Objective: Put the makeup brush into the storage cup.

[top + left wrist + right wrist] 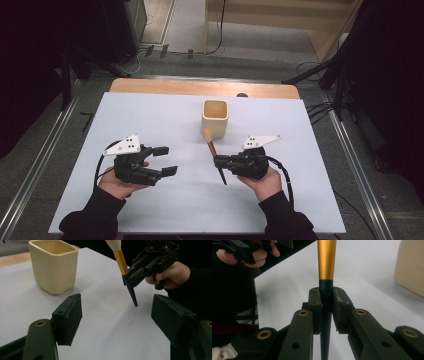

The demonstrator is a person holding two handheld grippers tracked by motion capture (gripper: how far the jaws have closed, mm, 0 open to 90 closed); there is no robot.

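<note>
1. In the right gripper view, the brush [326, 260] runs past the top edge above the right gripper [326, 302], so its bristles are cut off.
2. Beyond the left gripper [117, 312], the cup [53, 265] loses its far rim to the top edge.

brush [214, 154] | gold ferrule, dark handle | tilted, bristles up | beside cup [215, 118]

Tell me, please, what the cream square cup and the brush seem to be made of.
The cream square cup looks like glazed ceramic: thick rounded rim, soft sheen. The brush with gold ferrule and dark tapered handle seems to have a metallic band, a wood or plastic handle, I cannot tell which, and pale soft bristles. The right claw grips it.
</note>
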